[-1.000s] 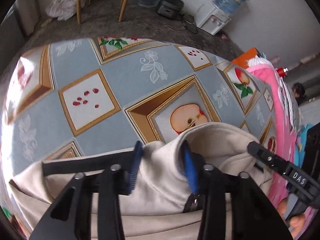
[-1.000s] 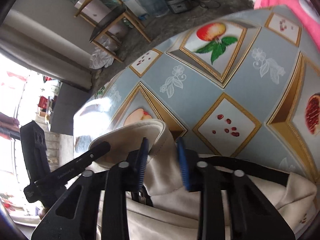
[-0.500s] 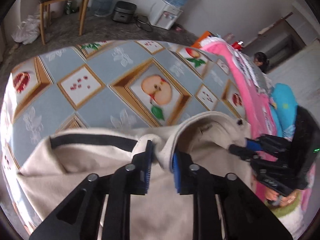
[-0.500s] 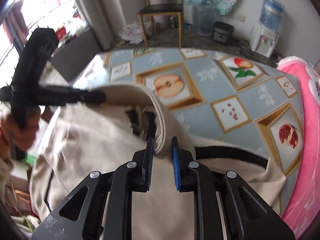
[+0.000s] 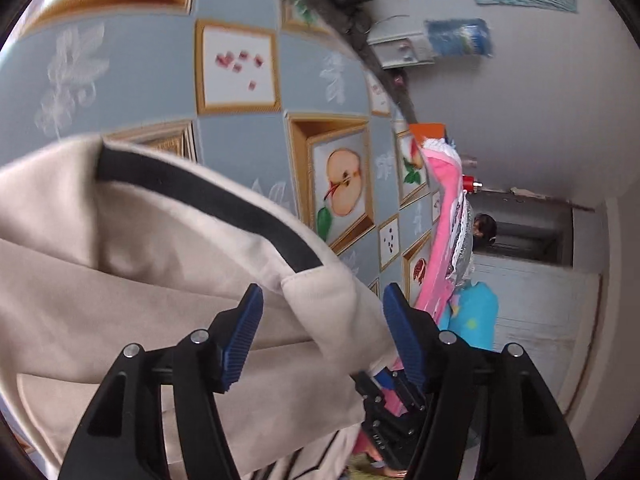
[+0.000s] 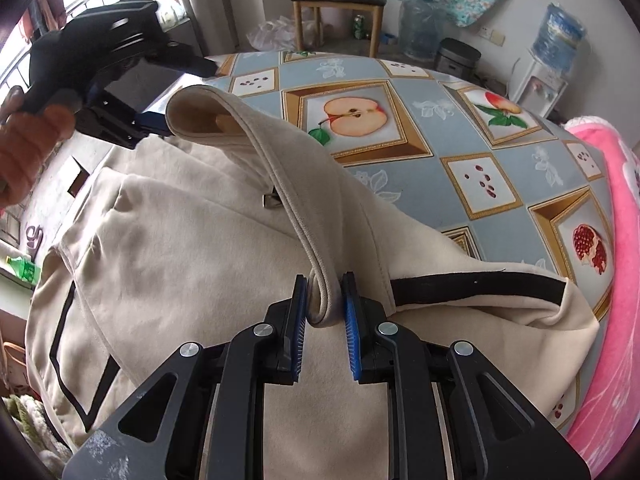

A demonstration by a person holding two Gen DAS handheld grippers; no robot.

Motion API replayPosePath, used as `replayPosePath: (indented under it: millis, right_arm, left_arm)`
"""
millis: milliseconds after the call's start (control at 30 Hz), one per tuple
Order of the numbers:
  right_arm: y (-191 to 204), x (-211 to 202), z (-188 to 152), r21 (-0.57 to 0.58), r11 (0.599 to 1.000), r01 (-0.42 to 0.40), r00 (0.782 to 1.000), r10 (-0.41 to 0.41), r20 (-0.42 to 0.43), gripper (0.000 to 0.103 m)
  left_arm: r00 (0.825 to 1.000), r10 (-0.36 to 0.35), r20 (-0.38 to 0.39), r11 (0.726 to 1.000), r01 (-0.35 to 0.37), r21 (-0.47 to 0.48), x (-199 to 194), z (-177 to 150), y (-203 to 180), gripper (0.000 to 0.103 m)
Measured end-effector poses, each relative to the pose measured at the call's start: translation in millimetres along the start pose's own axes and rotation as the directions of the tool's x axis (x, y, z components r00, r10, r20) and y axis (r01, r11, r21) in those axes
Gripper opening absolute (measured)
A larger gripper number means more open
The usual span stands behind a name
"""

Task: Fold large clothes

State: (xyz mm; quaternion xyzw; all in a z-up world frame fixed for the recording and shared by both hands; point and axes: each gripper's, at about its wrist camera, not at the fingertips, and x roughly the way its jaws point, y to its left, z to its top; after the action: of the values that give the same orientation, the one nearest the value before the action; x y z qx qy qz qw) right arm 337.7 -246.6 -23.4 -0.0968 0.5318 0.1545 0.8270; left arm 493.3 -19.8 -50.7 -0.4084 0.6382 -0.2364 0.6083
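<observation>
A beige jacket (image 6: 192, 264) with black trim lies spread over the near part of the table (image 6: 472, 128). My right gripper (image 6: 325, 312) is shut on a fold of its collar edge, just above the black band (image 6: 476, 286). My left gripper (image 5: 324, 332) has its jaws opening wide. A loose beige fold (image 5: 336, 312) sits between them, and neither pad presses on it. In the right wrist view the left gripper (image 6: 182, 94) is at the upper left beside the raised far end of the collar (image 6: 200, 108), and a hand (image 6: 28, 148) holds it.
The tablecloth is blue-grey with framed fruit pictures. A pink blanket (image 6: 612, 240) runs along the table's right side. Beyond the table stand a wooden chair (image 6: 340, 4), water bottles (image 6: 420, 28), a cooker (image 6: 458, 56) and a water dispenser (image 6: 548, 76).
The left jaws, which were pinched on the collar, have spread wide, and that view has rolled sideways. The right gripper stays closed on the collar and has turned.
</observation>
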Motion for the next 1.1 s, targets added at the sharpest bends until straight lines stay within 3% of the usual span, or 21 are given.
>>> replayPosePath:
  millis: [67, 167, 300, 367, 400, 433, 467, 500, 533, 600, 633, 667, 700, 800, 833, 900, 933, 967, 1100]
  right_arm:
    - [3, 0, -2, -0.015, 1.0, 0.008, 1.0, -0.008, -0.002, 0.017]
    - [4, 0, -5, -0.03, 0.999, 0.011, 1.0, -0.011, -0.002, 0.017]
    - [-6, -11, -7, 0.029, 0.999, -0.043, 0.999, 0.042, 0.028, 0.018]
    - [-10, -15, -6, 0.053, 0.996, -0.071, 0.997, 0.069, 0.039, 0.035]
    - [-16, -23, -7, 0.084, 0.989, -0.122, 0.991, 0.117, 0.057, 0.053]
    - [-21, -32, -8, 0.113, 0.981, -0.16, 0.985, 0.151, 0.087, 0.063]
    - [-25, -41, -9, 0.136, 0.972, -0.192, 0.977, 0.176, 0.122, 0.066]
    - [-39, -56, -13, 0.194, 0.931, -0.31, 0.943, 0.275, 0.187, 0.069]
    - [-39, -56, -13, 0.194, 0.931, -0.31, 0.943, 0.275, 0.187, 0.073]
    - [-57, -62, -17, 0.29, 0.847, -0.445, 0.89, 0.382, 0.249, 0.079]
    - [-67, -58, -19, 0.359, 0.794, -0.491, 0.869, 0.416, 0.268, 0.079]
    - [-86, -42, -24, 0.51, 0.669, -0.541, 0.839, 0.467, 0.277, 0.079]
    - [-86, -42, -24, 0.51, 0.669, -0.541, 0.839, 0.467, 0.277, 0.079]
    - [-105, -12, -39, 0.678, 0.44, -0.589, 0.774, 0.546, 0.319, 0.079]
    - [-107, -5, -42, 0.701, 0.402, -0.589, 0.765, 0.557, 0.323, 0.079]
    - [-104, 3, -41, 0.72, 0.402, -0.566, 0.777, 0.55, 0.305, 0.079]
    - [-95, 15, -37, 0.736, 0.385, -0.557, 0.768, 0.576, 0.279, 0.078]
    - [-91, 22, -36, 0.746, 0.363, -0.559, 0.754, 0.596, 0.275, 0.076]
    - [-81, 41, -33, 0.771, 0.325, -0.548, 0.734, 0.63, 0.256, 0.061]
  left_arm:
    - [0.999, 0.007, -0.034, 0.999, -0.008, -0.032, 13, -3, 2, 0.061]
    - [0.997, 0.067, -0.023, 0.998, -0.068, -0.012, 22, -9, -2, 0.06]
    - [0.994, 0.107, -0.003, 0.993, -0.107, 0.056, 24, -16, -8, 0.028]
    - [0.99, 0.138, 0.008, 0.984, -0.138, 0.115, 24, -16, -12, 0.022]
    - [0.99, 0.14, 0.015, 0.979, -0.141, 0.148, 22, -17, -16, 0.018]
    - [0.99, 0.138, 0.017, 0.976, -0.139, 0.169, 21, -17, -18, 0.017]
    - [0.99, 0.14, 0.015, 0.973, -0.14, 0.183, 20, -17, -19, 0.015]
    - [0.989, 0.147, 0.017, 0.968, -0.147, 0.202, 20, -16, -20, 0.013]
    - [0.987, 0.16, 0.022, 0.96, -0.161, 0.228, 20, -16, -23, 0.013]
    - [0.979, 0.2, 0.04, 0.934, -0.203, 0.293, 23, -18, -30, 0.012]
    - [0.974, 0.221, 0.054, 0.917, -0.227, 0.329, 24, -20, -34, 0.011]
    - [0.969, 0.24, 0.067, 0.9, -0.248, 0.359, 24, -22, -37, 0.011]
    - [0.961, 0.263, 0.085, 0.875, -0.275, 0.398, 26, -25, -42, 0.011]
    - [0.945, 0.306, 0.116, 0.824, -0.324, 0.465, 29, -31, -45, 0.011]
    - [0.941, 0.316, 0.12, 0.811, -0.333, 0.481, 30, -32, -45, 0.011]
    - [0.938, 0.326, 0.115, 0.799, -0.339, 0.497, 30, -34, -43, 0.012]
    - [0.939, 0.326, 0.105, 0.803, -0.334, 0.494, 30, -33, -41, 0.012]
    - [0.943, 0.321, 0.09, 0.813, -0.323, 0.484, 30, -32, -39, 0.013]
    - [0.962, 0.273, 0.028, 0.871, -0.26, 0.417, 29, -26, -29, 0.017]
